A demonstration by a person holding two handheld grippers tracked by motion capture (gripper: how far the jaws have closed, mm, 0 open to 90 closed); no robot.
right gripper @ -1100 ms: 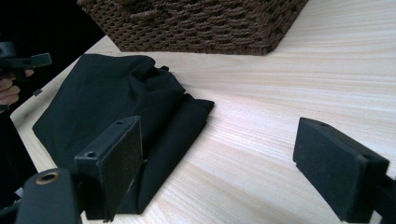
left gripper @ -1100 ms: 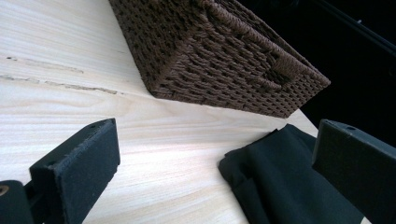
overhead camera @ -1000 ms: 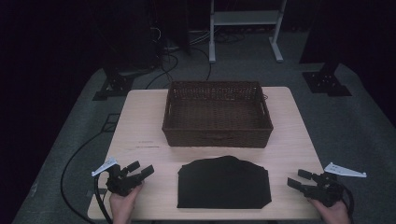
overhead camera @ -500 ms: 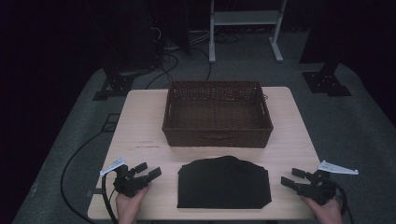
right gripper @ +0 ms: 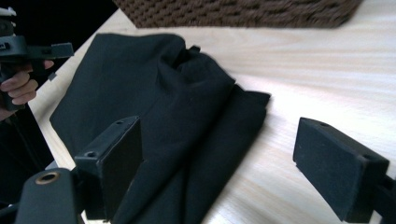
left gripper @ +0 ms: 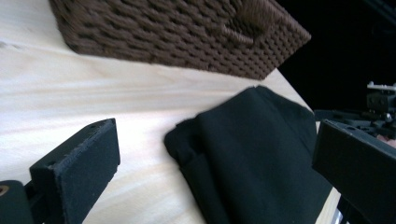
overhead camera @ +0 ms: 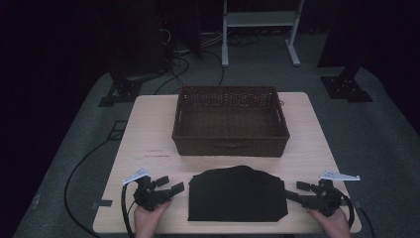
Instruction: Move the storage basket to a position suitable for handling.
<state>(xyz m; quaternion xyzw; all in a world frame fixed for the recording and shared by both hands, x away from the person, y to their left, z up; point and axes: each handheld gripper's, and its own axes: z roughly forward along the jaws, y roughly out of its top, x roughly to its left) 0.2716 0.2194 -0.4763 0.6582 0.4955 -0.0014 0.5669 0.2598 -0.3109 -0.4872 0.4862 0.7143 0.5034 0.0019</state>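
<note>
Left gripper (overhead camera: 171, 186), right gripper (overhead camera: 295, 191): both wide apart, empty, flanking black cloth (overhead camera: 236, 194).

Dim room, dark all round. Light wood table (overhead camera: 148, 134) w/ rounded corners sits on grey carpet floor (overhead camera: 79, 139). Beyond the table's far edge: white metal stand (overhead camera: 260, 29), cables (overhead camera: 193, 52) on the floor beside it. Black stand bases off the table's far-left corner (overhead camera: 121, 91) & far-right corner (overhead camera: 346, 87). Background beyond goes black.
</note>
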